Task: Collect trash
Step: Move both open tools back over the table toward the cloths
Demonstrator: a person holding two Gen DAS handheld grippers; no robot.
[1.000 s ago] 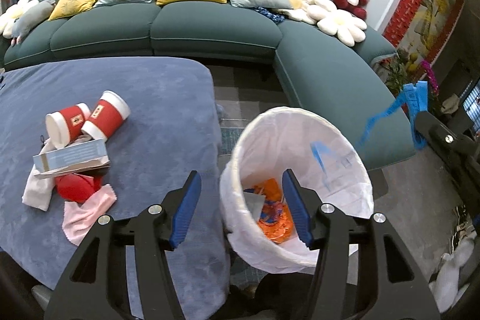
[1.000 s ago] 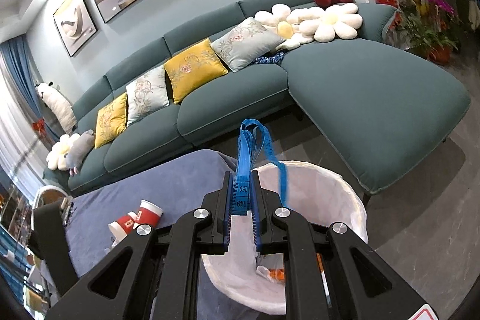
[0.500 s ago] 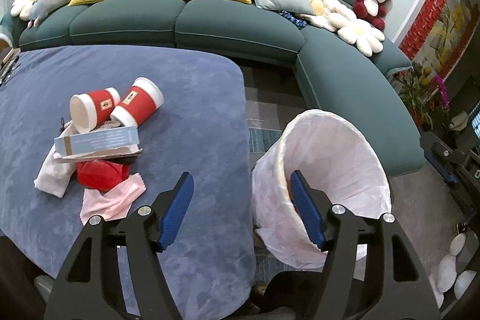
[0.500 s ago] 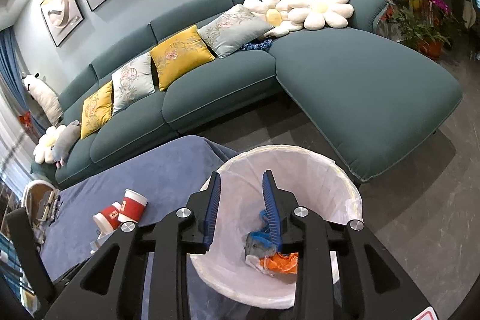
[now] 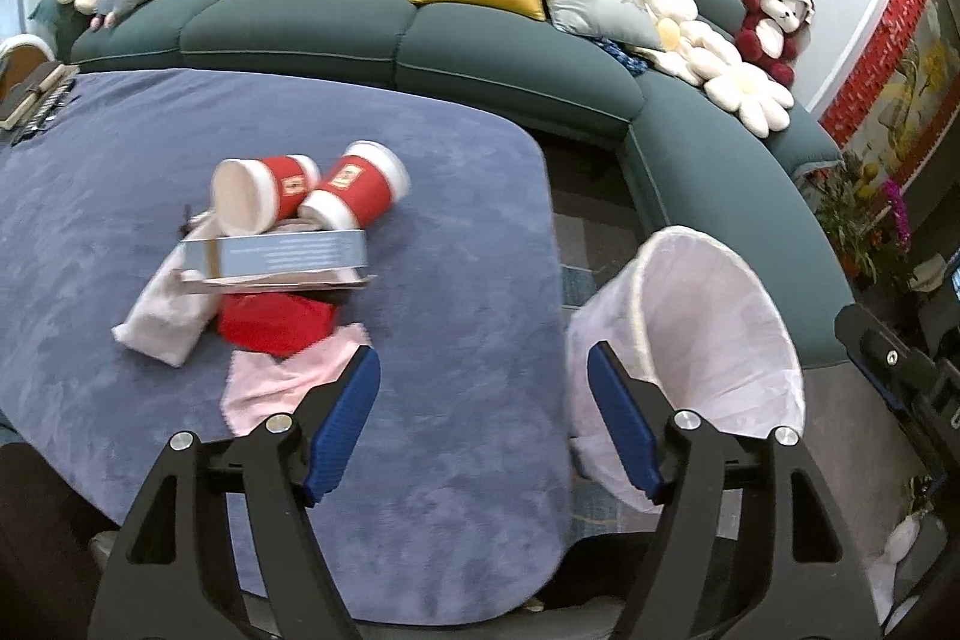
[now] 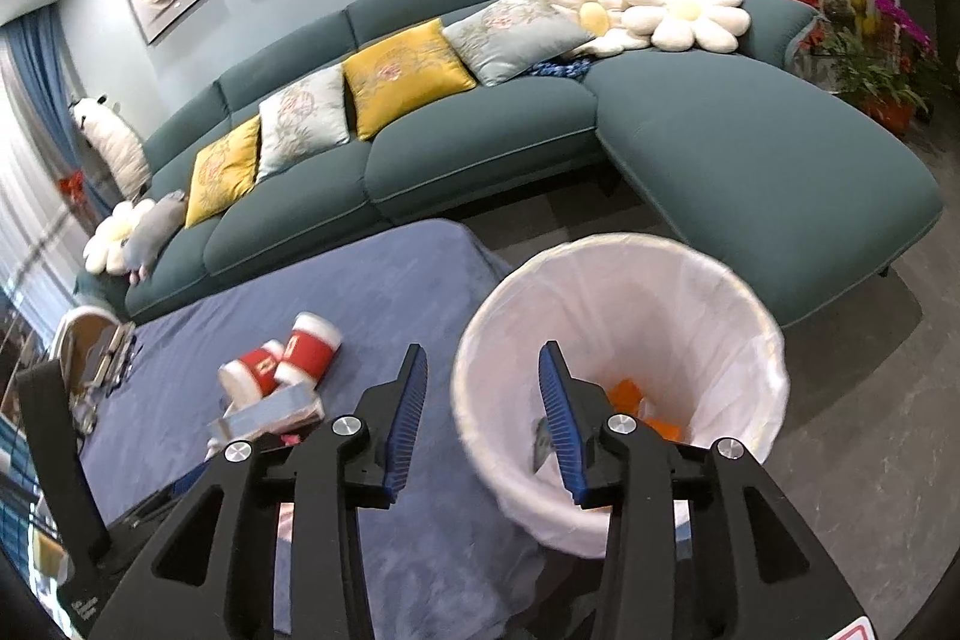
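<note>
Teal sectional sofa (image 6: 480, 148) and cushions back a blue-covered table (image 5: 420, 460) strewn with trash: two red paper cups (image 5: 312, 196) on their sides, a flat carton (image 5: 276, 259), a red wrapper (image 5: 273, 322) and pink tissue (image 5: 282, 382). At the table's 3 o'clock edge stands a white-lined trash bin (image 6: 618, 370) holding orange and grey scraps. Left gripper (image 5: 483, 424) hovers over the table edge, jaws opening and empty; right gripper (image 6: 480, 418) hangs at the bin's rim, jaws also opening, nothing between them.
</note>
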